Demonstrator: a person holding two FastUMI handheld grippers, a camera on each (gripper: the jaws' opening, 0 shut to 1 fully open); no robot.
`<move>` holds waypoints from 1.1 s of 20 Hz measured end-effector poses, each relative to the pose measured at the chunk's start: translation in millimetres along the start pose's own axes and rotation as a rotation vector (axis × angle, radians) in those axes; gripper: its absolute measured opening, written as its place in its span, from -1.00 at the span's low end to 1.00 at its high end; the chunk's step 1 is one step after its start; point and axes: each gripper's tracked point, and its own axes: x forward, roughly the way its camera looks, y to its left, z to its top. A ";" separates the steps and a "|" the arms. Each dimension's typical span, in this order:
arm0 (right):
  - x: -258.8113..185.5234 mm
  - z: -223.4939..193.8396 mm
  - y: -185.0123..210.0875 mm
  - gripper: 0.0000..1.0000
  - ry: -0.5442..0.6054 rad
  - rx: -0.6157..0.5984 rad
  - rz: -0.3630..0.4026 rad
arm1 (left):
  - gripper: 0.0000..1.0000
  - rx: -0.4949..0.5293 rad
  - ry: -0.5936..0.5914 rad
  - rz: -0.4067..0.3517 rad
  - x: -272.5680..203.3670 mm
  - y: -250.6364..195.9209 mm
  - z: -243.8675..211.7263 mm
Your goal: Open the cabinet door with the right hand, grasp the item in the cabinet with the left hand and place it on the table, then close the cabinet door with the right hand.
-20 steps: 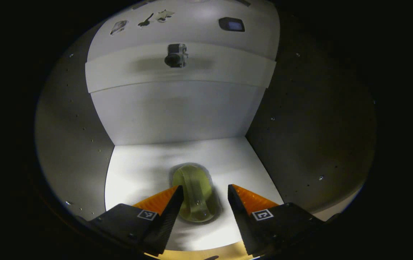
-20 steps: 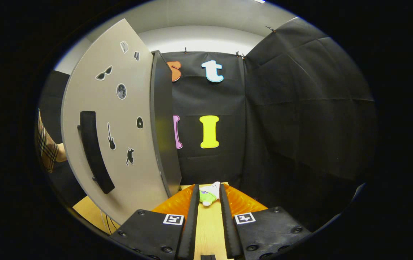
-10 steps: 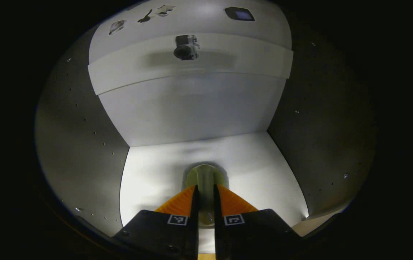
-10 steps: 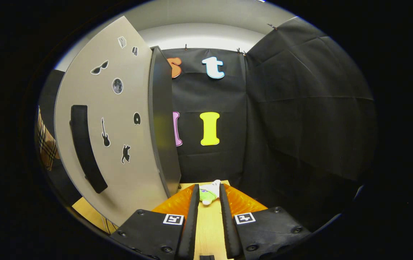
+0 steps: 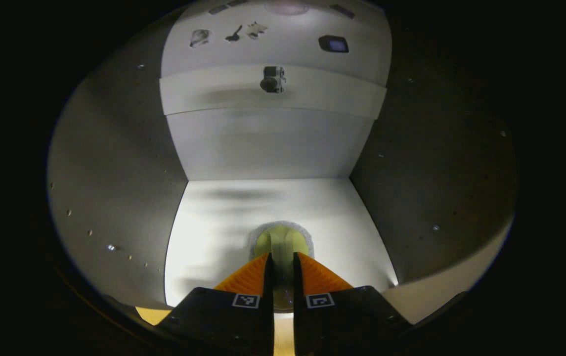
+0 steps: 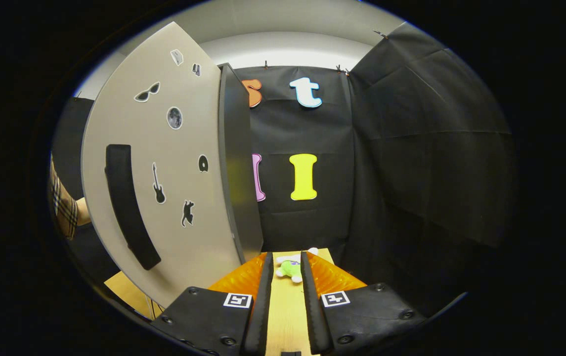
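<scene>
In the left gripper view, my left gripper (image 5: 283, 257) is inside the open cabinet, low over its white floor (image 5: 213, 222). It is shut on a small yellow-green translucent item (image 5: 283, 240), whose rounded far end sticks out past the fingertips. In the right gripper view, the grey cabinet door (image 6: 189, 148) stands swung open at the left, with a long black handle (image 6: 129, 207) and small stickers on it. My right gripper (image 6: 285, 254) hovers over the wooden table (image 6: 283, 316) to the right of the door, its fingers close together with nothing between them.
Grey side walls (image 5: 114, 188) close in the cabinet left and right, and a small camera (image 5: 273, 79) is mounted on a white band at the back. A green and white plush toy (image 6: 290, 269) lies on the table beyond my right fingertips. A plaid sleeve (image 6: 63, 207) shows behind the door.
My left gripper went from open around the yellow-green item to shut on it, then drew back slightly from the cabinet's back wall. The right gripper shifted only a little.
</scene>
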 end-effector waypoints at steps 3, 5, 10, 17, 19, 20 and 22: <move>1.8 5.3 11.6 -0.26 -0.018 -0.005 0.032 | -0.62 0.001 -0.027 -0.033 -44.7 -4.4 -36.0; 4.4 7.7 16.5 -0.28 -0.024 -0.011 0.039 | -0.62 -0.028 -0.021 -0.079 -70.9 -12.5 -72.3; 9.7 9.4 35.6 -0.27 -0.027 -0.044 0.081 | -0.61 -0.081 -0.009 -0.057 -97.7 -4.2 -168.8; 15.2 14.5 42.6 -0.27 -0.033 -0.041 0.103 | -0.63 -0.144 0.067 -0.006 -75.0 4.3 -283.1; 17.0 14.0 40.8 -0.27 -0.029 -0.034 0.098 | -0.61 -0.144 0.088 -0.011 -63.9 -2.0 -312.6; 18.0 13.2 40.8 -0.22 -0.026 -0.033 0.098 | -0.62 -0.133 0.097 -0.010 -58.8 -4.1 -327.6; 19.3 9.2 44.3 -0.17 -0.014 -0.033 0.113 | -0.61 -0.091 0.121 0.010 -46.1 -5.4 -356.4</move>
